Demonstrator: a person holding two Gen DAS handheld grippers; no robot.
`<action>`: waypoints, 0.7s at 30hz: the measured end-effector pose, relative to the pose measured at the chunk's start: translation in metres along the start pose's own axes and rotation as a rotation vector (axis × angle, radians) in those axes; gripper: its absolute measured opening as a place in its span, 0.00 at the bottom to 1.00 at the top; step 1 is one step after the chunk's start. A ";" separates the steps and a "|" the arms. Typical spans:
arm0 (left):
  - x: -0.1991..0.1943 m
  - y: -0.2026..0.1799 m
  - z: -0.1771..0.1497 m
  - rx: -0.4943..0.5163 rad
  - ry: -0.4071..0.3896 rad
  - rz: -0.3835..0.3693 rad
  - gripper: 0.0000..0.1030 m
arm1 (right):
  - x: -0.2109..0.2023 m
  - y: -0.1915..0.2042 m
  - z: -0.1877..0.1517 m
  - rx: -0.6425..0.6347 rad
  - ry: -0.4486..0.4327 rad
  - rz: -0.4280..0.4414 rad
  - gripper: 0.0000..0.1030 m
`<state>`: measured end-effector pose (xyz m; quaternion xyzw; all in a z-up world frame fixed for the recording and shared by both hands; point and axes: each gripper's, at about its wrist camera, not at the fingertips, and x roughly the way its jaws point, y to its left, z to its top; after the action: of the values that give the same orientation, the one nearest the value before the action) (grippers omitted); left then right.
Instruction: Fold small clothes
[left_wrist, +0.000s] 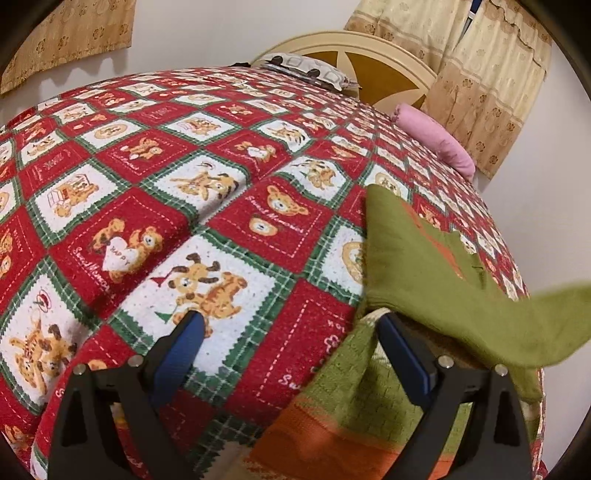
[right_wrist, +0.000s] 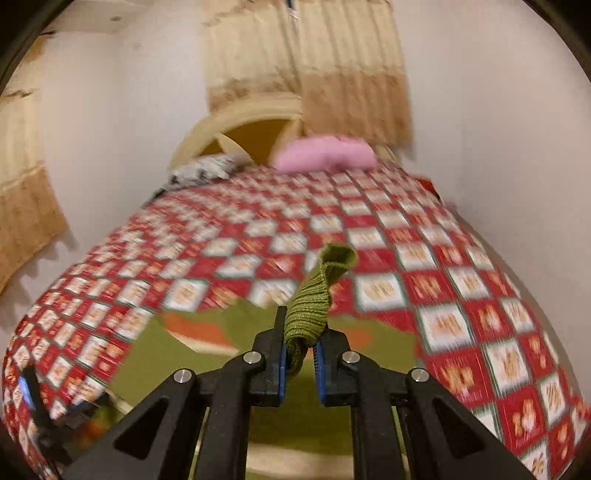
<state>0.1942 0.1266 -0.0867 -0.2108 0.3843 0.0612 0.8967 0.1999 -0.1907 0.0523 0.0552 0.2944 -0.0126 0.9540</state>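
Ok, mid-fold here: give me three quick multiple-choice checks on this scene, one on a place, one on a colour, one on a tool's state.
1. Where does the pink pillow lie?
A. by the headboard
B. under the left tool
C. on the floor

2. What is the main colour of the knit garment?
A. blue
B. olive green
C. white

3. What is the right tool doing?
A. standing wide open
B. pinching a garment cuff
C. gripping the bedspread

Answers: 1 A, it sits at the bed's far end near the headboard. 2 B, the ribbed cuff is olive green. 3 B, the cuff is pinched between its pads.
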 end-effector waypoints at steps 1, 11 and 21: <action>0.000 0.000 0.000 0.002 0.000 0.002 0.94 | 0.007 -0.010 -0.009 0.018 0.026 -0.007 0.11; 0.003 -0.012 -0.002 0.070 0.016 0.062 0.96 | 0.060 -0.061 -0.090 0.090 0.279 -0.039 0.17; 0.019 -0.045 -0.003 0.252 0.082 0.198 1.00 | -0.013 -0.081 -0.089 0.090 0.122 -0.121 0.18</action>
<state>0.2172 0.0836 -0.0873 -0.0599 0.4441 0.0918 0.8892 0.1353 -0.2609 -0.0214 0.0807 0.3540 -0.0798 0.9283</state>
